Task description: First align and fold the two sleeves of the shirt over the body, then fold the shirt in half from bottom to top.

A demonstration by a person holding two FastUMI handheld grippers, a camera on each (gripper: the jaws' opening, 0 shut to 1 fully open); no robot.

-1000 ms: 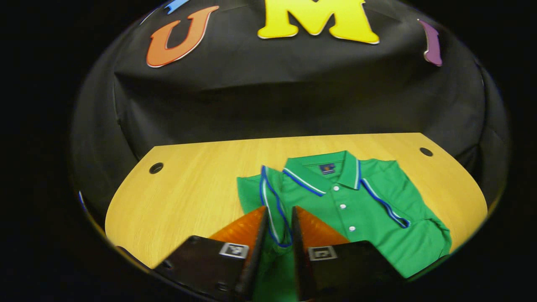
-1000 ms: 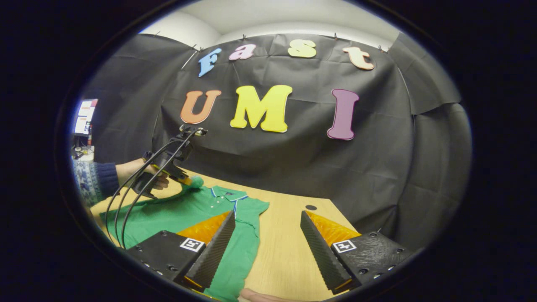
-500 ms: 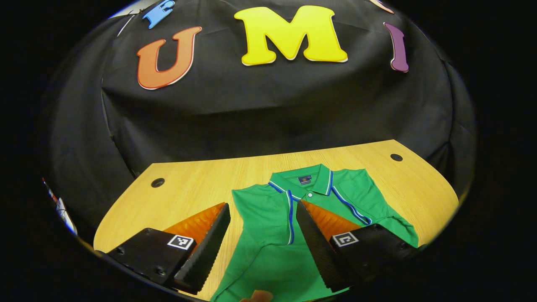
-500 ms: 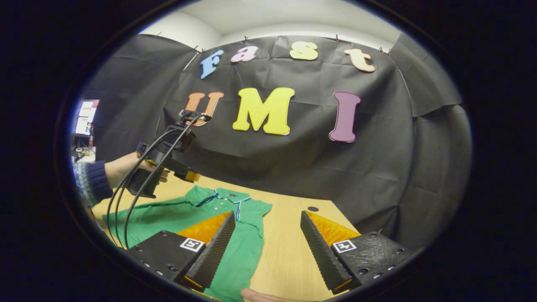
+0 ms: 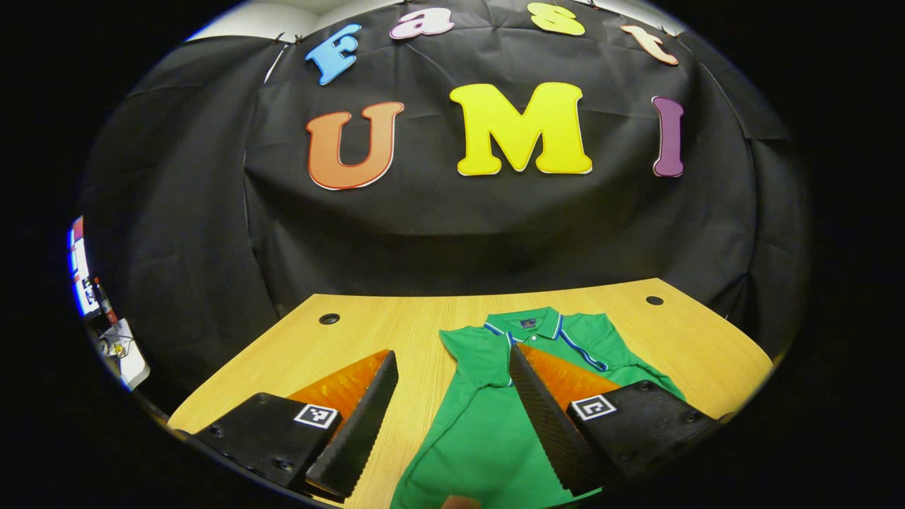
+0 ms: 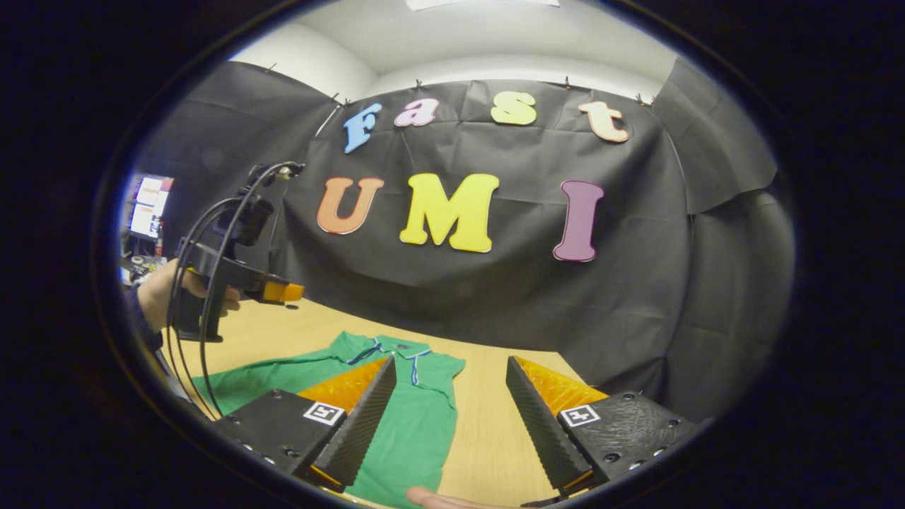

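Lying flat on the wooden tabletop, collar toward the booth wall: green polo shirt, left sleeve folded over the body, right sleeve apparently not yet folded. Judged light, limp, thin knit (will sag and drag, not slippery); best pinched at the sleeve cuff, then at both hem corners for the bottom-to-top fold. Left gripper fingers spread wide above the shirt, right gripper fingers likewise wide, both holding nothing.

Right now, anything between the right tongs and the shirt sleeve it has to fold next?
Nothing visible. The right tongs hang open above the table, with the green shirt just below. The left tongs, also open, are held high off to the side, clear of the path.
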